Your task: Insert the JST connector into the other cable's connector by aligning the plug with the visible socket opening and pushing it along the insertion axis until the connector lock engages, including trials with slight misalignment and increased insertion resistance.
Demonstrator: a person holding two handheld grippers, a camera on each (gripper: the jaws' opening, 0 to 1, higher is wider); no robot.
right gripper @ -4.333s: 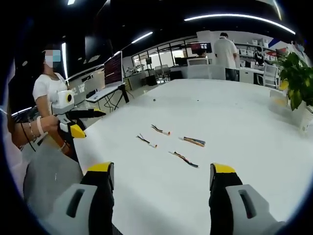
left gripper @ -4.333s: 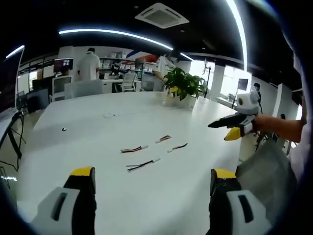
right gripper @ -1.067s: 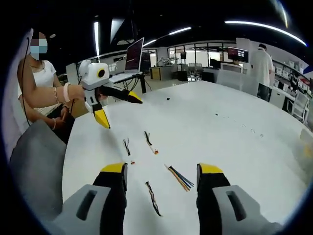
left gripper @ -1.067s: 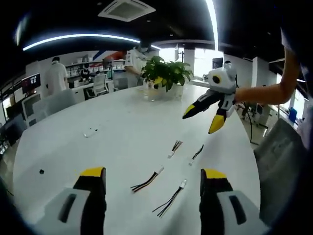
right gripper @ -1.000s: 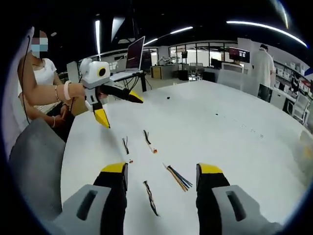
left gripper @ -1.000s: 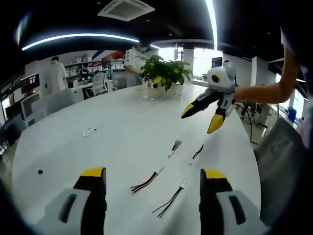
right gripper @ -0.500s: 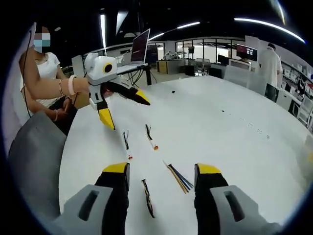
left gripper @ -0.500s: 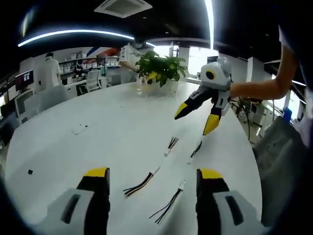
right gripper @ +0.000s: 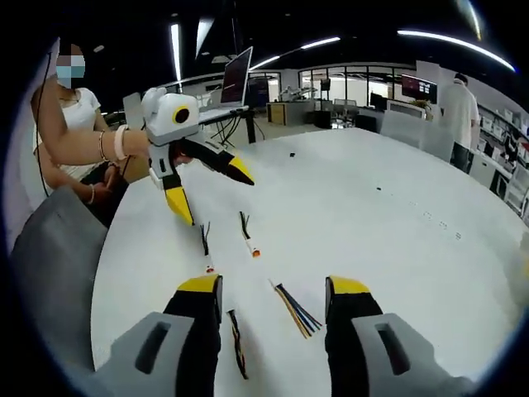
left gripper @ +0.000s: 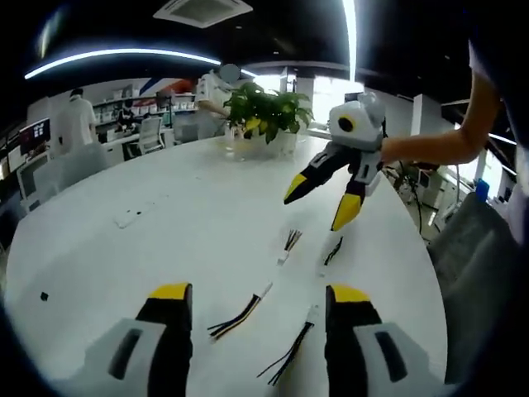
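Both claws gape wide, holding nothing: left gripper (left gripper: 252, 299) and right gripper (right gripper: 273, 289) hover above the white round table (left gripper: 149, 240), where four short wire leads lie apart. In the left gripper view, a multicoloured lead with white connector (left gripper: 240, 308) and a black-wired lead with white plug (left gripper: 291, 347) lie nearest its jaws; two more, a short lead (left gripper: 288, 246) and a dark lead (left gripper: 332, 251), lie below the other gripper. Judgement: pick-up not yet begun. Best to choose a mating pair, pinch each just behind its housing, keep socket opening visible, square up before pushing. Only container: a pale planter (left gripper: 256, 145) holding a leafy green plant (left gripper: 263, 107), well apart.
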